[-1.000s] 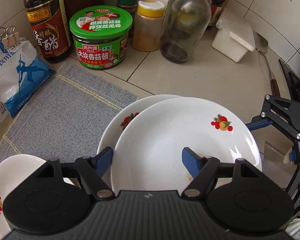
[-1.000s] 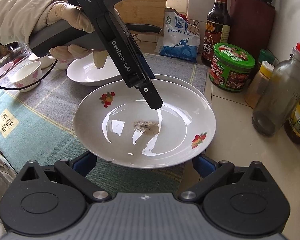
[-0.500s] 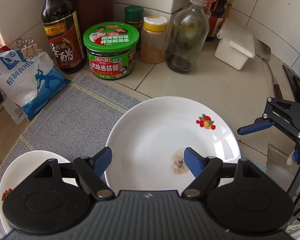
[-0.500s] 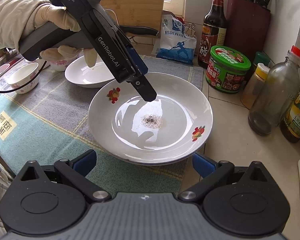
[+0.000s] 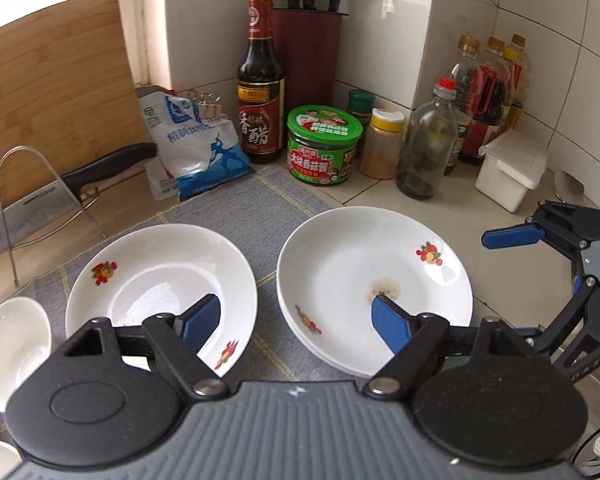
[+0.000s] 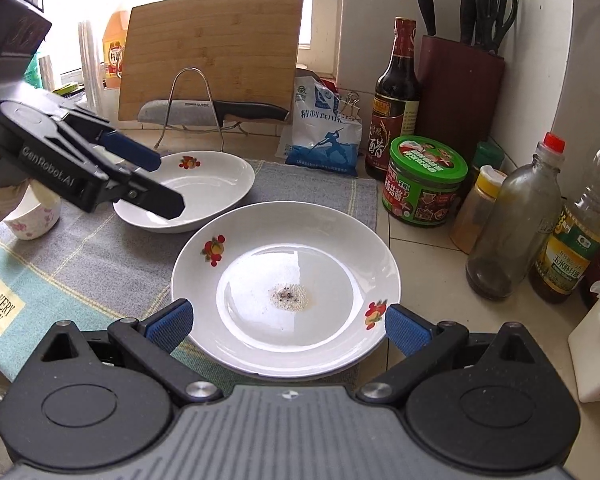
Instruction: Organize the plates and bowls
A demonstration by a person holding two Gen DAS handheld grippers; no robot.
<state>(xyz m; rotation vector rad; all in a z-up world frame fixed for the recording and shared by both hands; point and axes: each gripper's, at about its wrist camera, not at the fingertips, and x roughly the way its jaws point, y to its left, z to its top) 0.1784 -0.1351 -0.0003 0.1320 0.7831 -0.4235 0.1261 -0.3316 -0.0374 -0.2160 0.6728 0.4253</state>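
Note:
A white fruit-print plate with a crumb stain (image 5: 374, 276) (image 6: 286, 286) sits stacked on another plate at the mat's right edge. A second white plate (image 5: 162, 282) (image 6: 204, 196) lies on the mat to its left. A small white bowl (image 5: 14, 344) and a flowered bowl (image 6: 32, 216) sit further left. My left gripper (image 5: 296, 322) is open and empty, raised above and between the two plates; it also shows in the right wrist view (image 6: 152, 184). My right gripper (image 6: 288, 326) is open and empty, its fingers either side of the stained plate's near rim; it also shows in the left wrist view (image 5: 512, 236).
Vinegar bottle (image 5: 260, 92), green-lidded jar (image 5: 324, 144), spice shaker (image 5: 382, 144), glass bottle (image 5: 426, 144), salt bag (image 5: 196, 152) and white box (image 5: 510, 174) line the back. A knife (image 6: 216, 110) rests on a wire rack before a cutting board (image 6: 212, 48). Knife block (image 6: 458, 92) in the corner.
The stained plate has been set down onto the other plate and released. My left gripper has lifted and drawn back to the left. My right gripper stays open near the plate.

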